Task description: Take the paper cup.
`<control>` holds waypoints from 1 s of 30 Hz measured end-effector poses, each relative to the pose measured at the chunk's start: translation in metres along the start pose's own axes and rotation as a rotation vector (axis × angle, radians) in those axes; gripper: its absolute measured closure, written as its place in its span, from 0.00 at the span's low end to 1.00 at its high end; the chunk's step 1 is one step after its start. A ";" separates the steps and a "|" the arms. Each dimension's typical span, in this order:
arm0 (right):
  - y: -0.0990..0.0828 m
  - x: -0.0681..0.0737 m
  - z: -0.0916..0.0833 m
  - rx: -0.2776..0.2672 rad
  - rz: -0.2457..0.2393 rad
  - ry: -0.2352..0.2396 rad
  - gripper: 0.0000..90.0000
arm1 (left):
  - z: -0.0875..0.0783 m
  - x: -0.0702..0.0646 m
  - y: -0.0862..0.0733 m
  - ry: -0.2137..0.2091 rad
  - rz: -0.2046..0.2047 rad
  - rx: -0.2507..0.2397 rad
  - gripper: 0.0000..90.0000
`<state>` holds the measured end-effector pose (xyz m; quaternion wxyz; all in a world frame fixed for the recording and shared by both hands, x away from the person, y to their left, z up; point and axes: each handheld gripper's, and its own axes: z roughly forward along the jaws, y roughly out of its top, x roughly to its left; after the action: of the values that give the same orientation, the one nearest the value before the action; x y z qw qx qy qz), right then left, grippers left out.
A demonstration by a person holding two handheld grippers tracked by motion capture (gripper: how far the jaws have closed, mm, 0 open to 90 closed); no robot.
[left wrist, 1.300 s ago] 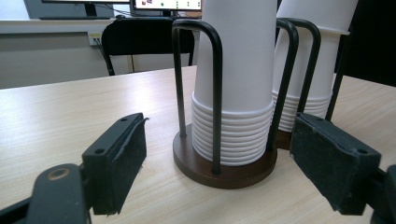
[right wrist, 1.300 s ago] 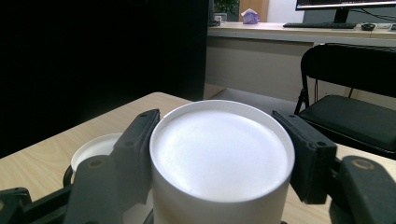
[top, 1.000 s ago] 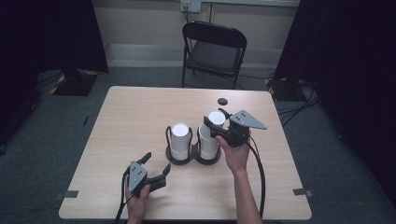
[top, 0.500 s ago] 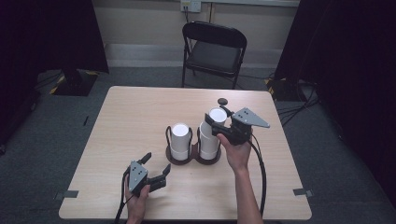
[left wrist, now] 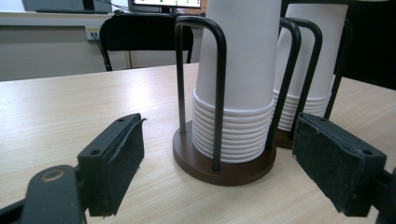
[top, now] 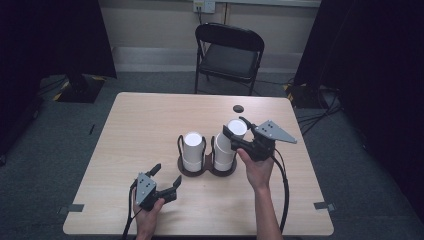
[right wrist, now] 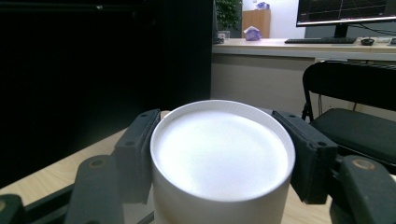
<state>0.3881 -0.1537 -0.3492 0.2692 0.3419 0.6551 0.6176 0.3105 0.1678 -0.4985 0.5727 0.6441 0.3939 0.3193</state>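
Note:
A dark round-based wire holder point(top: 207, 172) stands mid-table with two stacks of upside-down white paper cups, a left stack point(top: 192, 147) and a right stack point(top: 225, 154). My right gripper point(top: 236, 128) is shut on the top cup point(top: 237, 125) of the right stack, held slightly raised and tilted. In the right gripper view both pads point(right wrist: 135, 154) press the sides of that cup point(right wrist: 219, 154). My left gripper point(top: 166, 174) rests open near the table's front left, short of the holder. Its view looks past its apart jaws at the holder base point(left wrist: 224, 170) and the nearer stack point(left wrist: 233, 93).
A small black disc point(top: 238, 108) lies on the table point(top: 140, 130) behind the holder. A black folding chair point(top: 229, 55) stands past the far edge. Cables run along the floor at the right.
The right gripper, with the top cup in it, has shifted slightly to the right. The left gripper has stayed where it was.

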 end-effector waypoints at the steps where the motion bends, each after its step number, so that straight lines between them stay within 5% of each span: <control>1: 0.000 0.000 -0.003 -0.008 0.003 0.002 0.39 | 0.000 0.000 0.000 -0.006 -0.001 -0.001 0.18; 9: -0.002 -0.005 -0.023 -0.023 0.042 0.006 0.39 | 0.001 0.000 0.001 -0.021 -0.005 0.012 0.21; 24: -0.024 0.007 -0.053 -0.020 0.066 0.029 0.39 | 0.003 0.000 0.006 -0.063 -0.047 0.033 0.29; 30: -0.044 0.003 -0.063 -0.032 0.155 0.052 0.39 | 0.006 0.000 0.008 -0.111 -0.065 0.025 0.32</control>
<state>0.3330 -0.1908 -0.3867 0.2089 0.3713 0.6235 0.6555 0.3162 0.1644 -0.4911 0.5957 0.6547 0.3862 0.2596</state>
